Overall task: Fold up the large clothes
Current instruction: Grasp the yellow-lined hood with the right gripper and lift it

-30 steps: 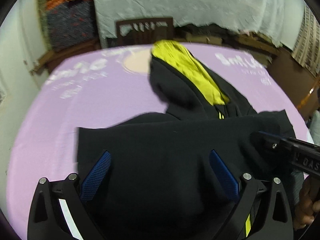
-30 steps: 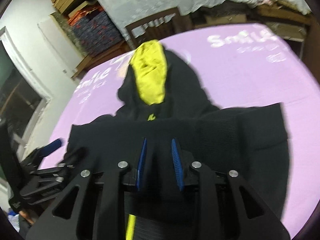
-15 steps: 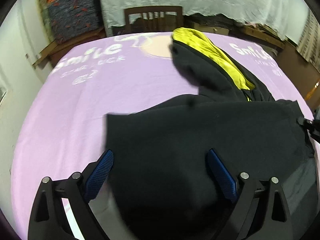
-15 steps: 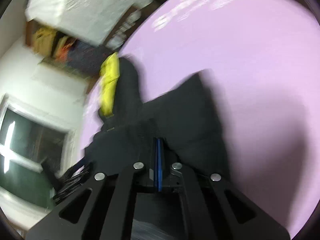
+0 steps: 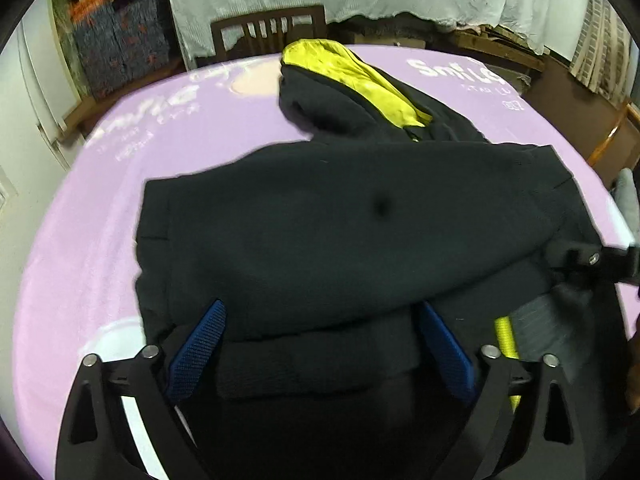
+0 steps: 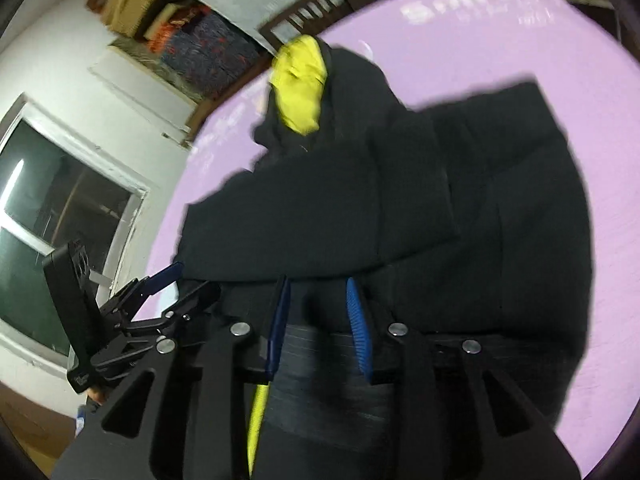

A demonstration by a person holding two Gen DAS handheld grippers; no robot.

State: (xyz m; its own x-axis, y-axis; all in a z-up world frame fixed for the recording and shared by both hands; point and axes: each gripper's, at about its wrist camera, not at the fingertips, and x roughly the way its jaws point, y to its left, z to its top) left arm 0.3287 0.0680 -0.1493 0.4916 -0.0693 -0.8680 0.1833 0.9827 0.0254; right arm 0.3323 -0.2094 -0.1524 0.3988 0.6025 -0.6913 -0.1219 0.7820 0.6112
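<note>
Both my grippers have drawn back toward the near hem of the black hoodie (image 5: 340, 216), which lies folded across the purple desk (image 5: 92, 248) with its hood at 12 o'clock; my left gripper (image 5: 320, 344) gapes wide and empty, my right gripper (image 6: 318, 312) has just been opening with cloth between its fingers, and the released fold may slump or snag.

A home room: purple-clothed table (image 5: 168, 140), wooden chair (image 5: 268, 30), stacked blankets (image 5: 120, 40), window (image 6: 52, 216).

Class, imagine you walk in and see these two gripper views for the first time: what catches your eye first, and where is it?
First comes the black hoodie, spread across the middle of the purple cloth that covers the table. Next comes its bright yellow hood lining, at the far end near the wooden chair. Close to each camera, the blue pads of the left gripper stand wide apart over the near hem, and the right gripper sits narrower.
</note>
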